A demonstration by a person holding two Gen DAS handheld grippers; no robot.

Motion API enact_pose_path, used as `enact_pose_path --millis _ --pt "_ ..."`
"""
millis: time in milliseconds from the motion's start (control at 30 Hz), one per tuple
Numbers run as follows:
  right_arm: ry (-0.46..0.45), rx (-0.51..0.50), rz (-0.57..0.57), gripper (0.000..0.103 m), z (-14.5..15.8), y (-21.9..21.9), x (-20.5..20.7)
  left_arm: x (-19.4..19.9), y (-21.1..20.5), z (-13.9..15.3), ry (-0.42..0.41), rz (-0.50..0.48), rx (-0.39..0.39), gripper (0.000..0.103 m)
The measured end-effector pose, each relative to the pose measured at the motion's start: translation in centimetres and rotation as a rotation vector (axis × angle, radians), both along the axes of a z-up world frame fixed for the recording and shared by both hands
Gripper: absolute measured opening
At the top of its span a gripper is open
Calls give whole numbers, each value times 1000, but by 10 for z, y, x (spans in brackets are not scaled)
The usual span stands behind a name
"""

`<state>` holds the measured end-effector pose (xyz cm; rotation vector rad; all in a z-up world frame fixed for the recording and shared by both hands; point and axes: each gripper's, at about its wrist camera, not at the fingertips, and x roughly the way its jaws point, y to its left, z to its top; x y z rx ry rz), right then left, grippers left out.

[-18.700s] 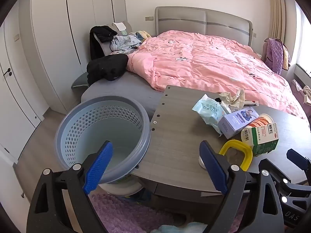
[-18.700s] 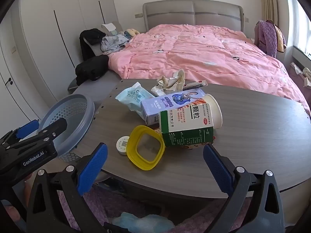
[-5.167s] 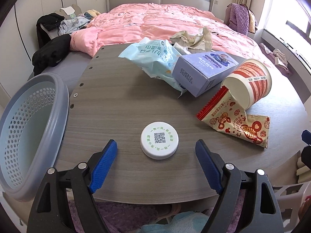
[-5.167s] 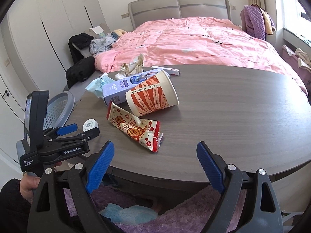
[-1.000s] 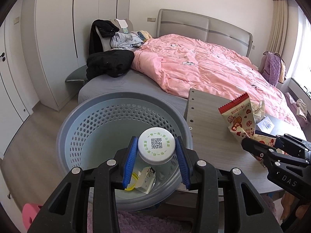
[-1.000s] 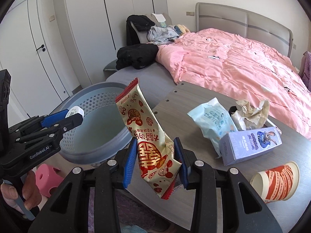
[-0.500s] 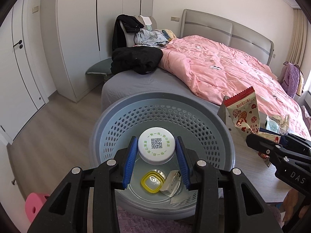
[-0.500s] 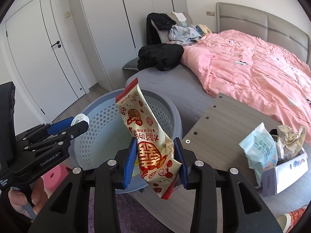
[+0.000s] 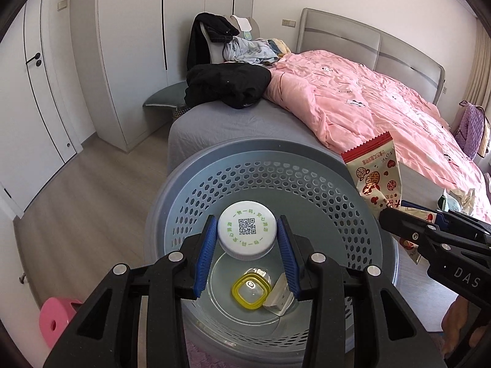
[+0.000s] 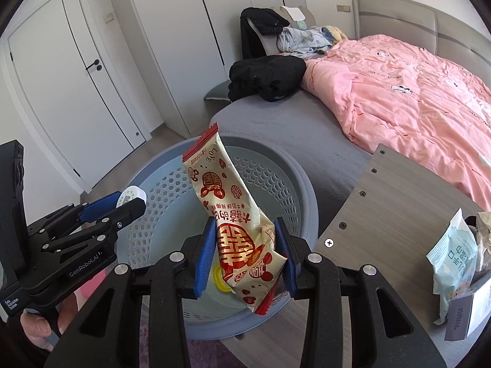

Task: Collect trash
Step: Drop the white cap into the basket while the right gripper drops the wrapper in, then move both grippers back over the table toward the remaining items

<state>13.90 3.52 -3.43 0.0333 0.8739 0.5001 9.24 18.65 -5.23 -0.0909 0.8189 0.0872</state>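
Note:
My left gripper (image 9: 247,247) is shut on a white round cap (image 9: 247,234) with a QR code, held above the inside of the blue-grey perforated basket (image 9: 307,178). A yellow lid (image 9: 250,291) and a crumpled carton lie at the basket's bottom. My right gripper (image 10: 244,250) is shut on a red and cream snack wrapper (image 10: 228,211), held over the basket's (image 10: 153,190) right rim. The wrapper (image 9: 376,178) and right gripper also show at the right of the left wrist view. The left gripper with the cap (image 10: 132,197) shows at the left of the right wrist view.
The grey wooden table (image 10: 399,208) lies right of the basket, with a pale blue wipes pack (image 10: 454,254) and a box on it. A bed with a pink quilt (image 9: 368,107) and black clothes (image 9: 227,86) stands behind. A pink stool (image 9: 56,319) sits on the floor at left.
Both grippers have moved left, away from the table and over the basket. The cap and the wrapper stay gripped. The basket fills more of both views.

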Motion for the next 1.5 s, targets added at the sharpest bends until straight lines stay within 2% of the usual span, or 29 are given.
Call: enact_pose_path --millis 67,100,133,167,233,367,633,867,1133,1500 --pt "0 6 7 47 3 0 0 2 -1 -1 2 4 12 40" --pt "-3 14 15 59 4 0 0 2 -1 0 3 6 20 52" --pt "-21 19 9 87 9 -3 -2 1 -1 3 -6 18 32 72" --pt "-58 26 -7 97 17 -9 -7 -3 -1 7 -28 31 38 77" --pt "-132 22 -47 96 35 -25 -18 -10 -1 14 -60 38 44 78" --pt "-167 26 -117 96 54 -75 -39 -17 -7 24 -67 48 54 78" --pt "-160 -14 -320 96 58 -180 -96 -32 -46 34 -79 -22 34 78" --pt "-166 -19 -442 96 58 -237 -134 -43 -97 38 -86 -126 30 78" --pt "-141 16 -473 96 45 -259 -153 -56 -126 40 -86 -178 39 78" --pt "-150 40 -482 96 44 -266 -162 -67 -136 43 -85 -201 45 78"
